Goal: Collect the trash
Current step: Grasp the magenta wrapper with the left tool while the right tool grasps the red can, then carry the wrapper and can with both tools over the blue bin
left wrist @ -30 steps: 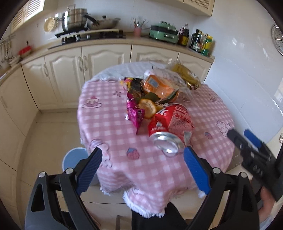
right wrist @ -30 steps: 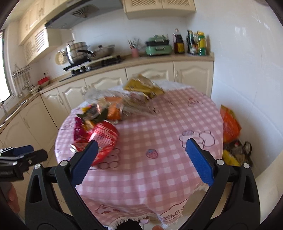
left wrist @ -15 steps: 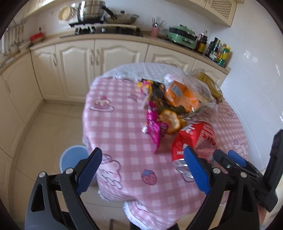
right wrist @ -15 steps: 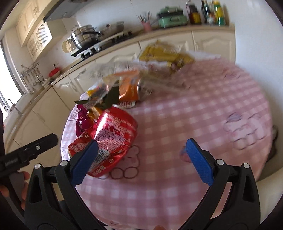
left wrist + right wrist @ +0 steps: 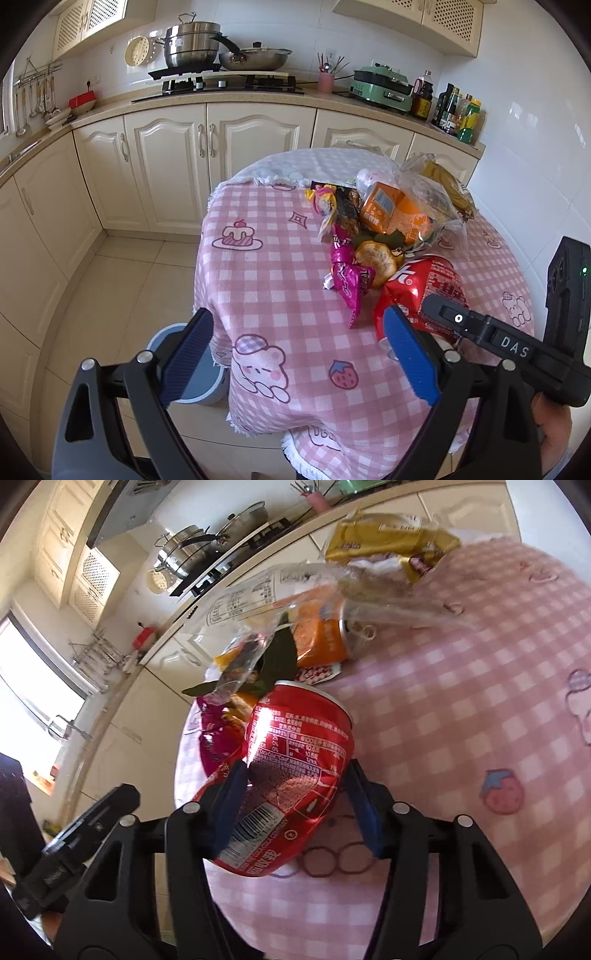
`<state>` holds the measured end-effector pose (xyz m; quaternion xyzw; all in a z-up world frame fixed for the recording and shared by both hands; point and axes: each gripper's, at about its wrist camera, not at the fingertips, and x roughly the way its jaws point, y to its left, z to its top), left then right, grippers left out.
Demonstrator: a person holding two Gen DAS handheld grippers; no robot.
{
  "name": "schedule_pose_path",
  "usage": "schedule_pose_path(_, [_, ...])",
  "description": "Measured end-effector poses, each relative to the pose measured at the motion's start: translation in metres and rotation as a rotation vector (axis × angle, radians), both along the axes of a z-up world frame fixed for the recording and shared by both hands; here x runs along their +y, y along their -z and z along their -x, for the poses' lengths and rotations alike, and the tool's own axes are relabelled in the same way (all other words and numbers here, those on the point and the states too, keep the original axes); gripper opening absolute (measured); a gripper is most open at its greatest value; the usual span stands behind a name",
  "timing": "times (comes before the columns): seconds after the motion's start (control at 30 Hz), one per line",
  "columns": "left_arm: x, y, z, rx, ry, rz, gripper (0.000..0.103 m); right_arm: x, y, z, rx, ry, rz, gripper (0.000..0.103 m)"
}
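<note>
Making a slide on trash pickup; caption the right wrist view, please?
Right gripper closing around a crushed red can lying on the pink checked tablecloth.

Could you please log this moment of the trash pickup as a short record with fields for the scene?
surface: round table with a pink checked cloth
trash pile: crushed red can, orange can, magenta wrapper, clear plastic bag, yellow packet
right gripper: jaws closing, red can between the pads, lying on its side
left gripper: open, nothing between its pads, above the near edge of the table
bin: blue bin on the floor beside the table
done so far: no piece in the bin yet, as far as visible
</note>
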<state>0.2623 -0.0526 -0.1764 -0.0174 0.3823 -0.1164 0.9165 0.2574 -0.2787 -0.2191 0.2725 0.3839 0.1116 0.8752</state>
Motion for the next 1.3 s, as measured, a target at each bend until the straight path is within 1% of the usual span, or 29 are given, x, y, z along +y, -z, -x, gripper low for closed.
schedule_pose_path(0.1, [-0.002, -0.001, -0.004, -0.001, 0.013, 0.0, 0.091, 0.0, -0.009, 0.003, -0.052, -0.015, -0.011, 0.039])
schedule_pose_path(0.2, [-0.007, 0.001, -0.01, 0.006, 0.032, 0.001, 0.091, 0.003, -0.022, 0.013, -0.105, -0.003, 0.06, 0.034])
schedule_pose_path(0.23, [-0.009, 0.002, -0.013, 0.013, 0.037, 0.002, 0.091, 0.003, -0.026, 0.018, -0.119, 0.004, 0.086, 0.034])
schedule_pose_path(0.33, [-0.018, 0.006, -0.023, 0.026, 0.052, 0.006, 0.091, -0.004, -0.041, 0.031, -0.176, 0.068, 0.217, 0.031])
schedule_pose_path(0.37, [-0.022, 0.008, -0.027, 0.032, 0.056, 0.0, 0.091, -0.006, -0.043, 0.034, -0.186, 0.083, 0.242, 0.03])
schedule_pose_path(0.43, [-0.032, 0.013, -0.036, 0.044, 0.07, -0.009, 0.091, -0.01, -0.05, 0.04, -0.218, 0.128, 0.343, 0.029])
schedule_pose_path(0.5, [-0.04, 0.018, -0.044, 0.056, 0.075, -0.021, 0.091, -0.011, -0.051, 0.04, -0.232, 0.143, 0.386, 0.027])
schedule_pose_path(0.57, [-0.049, 0.022, -0.053, 0.065, 0.076, -0.039, 0.085, -0.016, -0.049, 0.037, -0.229, 0.139, 0.377, 0.026])
schedule_pose_path(0.63, [-0.055, 0.027, -0.062, 0.083, 0.079, -0.046, 0.071, -0.016, -0.046, 0.032, -0.228, 0.133, 0.385, 0.025])
schedule_pose_path(0.67, [-0.057, 0.03, -0.066, 0.096, 0.079, -0.052, 0.066, -0.016, -0.045, 0.032, -0.231, 0.131, 0.381, 0.025])
schedule_pose_path(0.7, [-0.06, 0.032, -0.07, 0.107, 0.08, -0.056, 0.058, -0.017, -0.044, 0.03, -0.233, 0.128, 0.376, 0.024])
schedule_pose_path(0.73, [-0.061, 0.036, -0.074, 0.126, 0.084, -0.058, 0.053, -0.015, -0.043, 0.031, -0.233, 0.126, 0.373, 0.023])
schedule_pose_path(0.77, [-0.063, 0.039, -0.076, 0.139, 0.086, -0.058, 0.05, -0.016, -0.043, 0.029, -0.233, 0.121, 0.366, 0.023])
schedule_pose_path(0.8, [-0.063, 0.043, -0.078, 0.153, 0.092, -0.053, 0.036, -0.014, -0.042, 0.028, -0.235, 0.117, 0.365, 0.022])
schedule_pose_path(0.83, [-0.062, 0.046, -0.079, 0.16, 0.094, -0.042, 0.034, -0.011, -0.042, 0.029, -0.235, 0.112, 0.366, 0.021])
schedule_pose_path(0.9, [-0.06, 0.046, -0.076, 0.145, 0.096, -0.032, 0.033, -0.007, -0.042, 0.028, -0.235, 0.099, 0.365, 0.02])
schedule_pose_path(0.97, [-0.056, 0.043, -0.07, 0.127, 0.11, -0.004, 0.032, -0.005, -0.042, 0.027, -0.231, 0.09, 0.367, 0.02])
schedule_pose_path(1.13, [-0.048, 0.032, -0.049, 0.084, 0.14, 0.03, 0.032, 0.002, -0.038, 0.022, -0.196, 0.048, 0.321, 0.02])
schedule_pose_path(1.3, [-0.038, 0.017, -0.031, 0.046, 0.167, 0.074, 0.032, 0.012, -0.042, 0.031, -0.222, 0.058, 0.346, 0.019])
